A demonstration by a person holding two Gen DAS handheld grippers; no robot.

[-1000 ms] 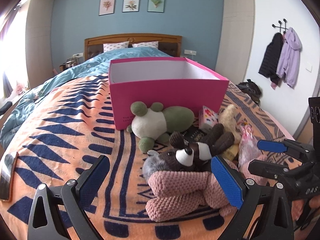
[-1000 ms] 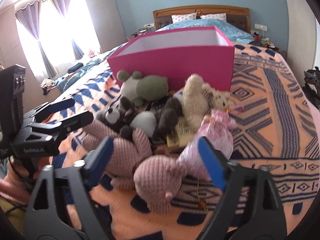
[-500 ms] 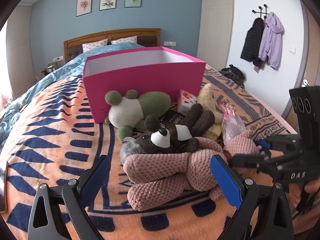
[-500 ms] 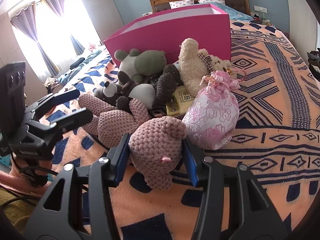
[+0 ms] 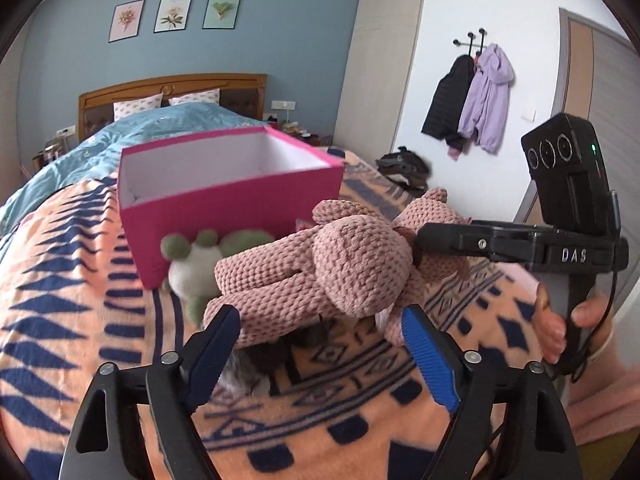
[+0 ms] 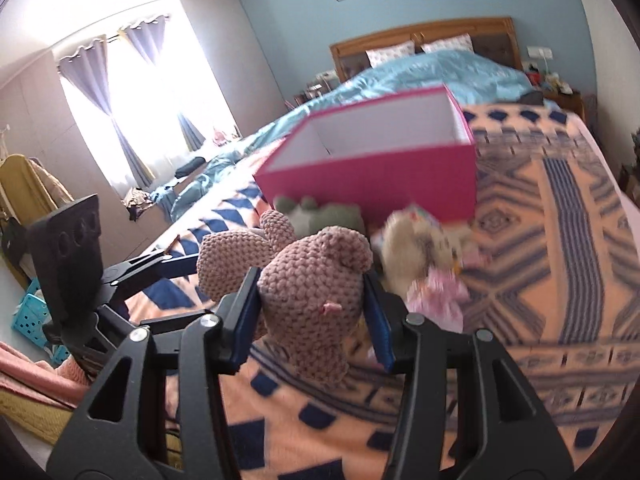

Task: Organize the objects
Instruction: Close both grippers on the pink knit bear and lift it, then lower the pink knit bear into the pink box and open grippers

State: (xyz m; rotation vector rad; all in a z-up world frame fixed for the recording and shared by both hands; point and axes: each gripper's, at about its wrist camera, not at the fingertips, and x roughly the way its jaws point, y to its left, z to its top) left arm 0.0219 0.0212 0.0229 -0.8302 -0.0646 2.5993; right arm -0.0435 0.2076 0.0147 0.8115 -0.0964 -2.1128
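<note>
Right wrist view: right gripper (image 6: 314,316) clamped on the head of the pink knit toy (image 6: 320,292), lifted off the blanket (image 6: 560,280). Left gripper (image 5: 320,344) closing under its legs, pads not touching. Step: carrying the toy. Next: swing it over the far pink box (image 5: 236,200), then release.
</note>
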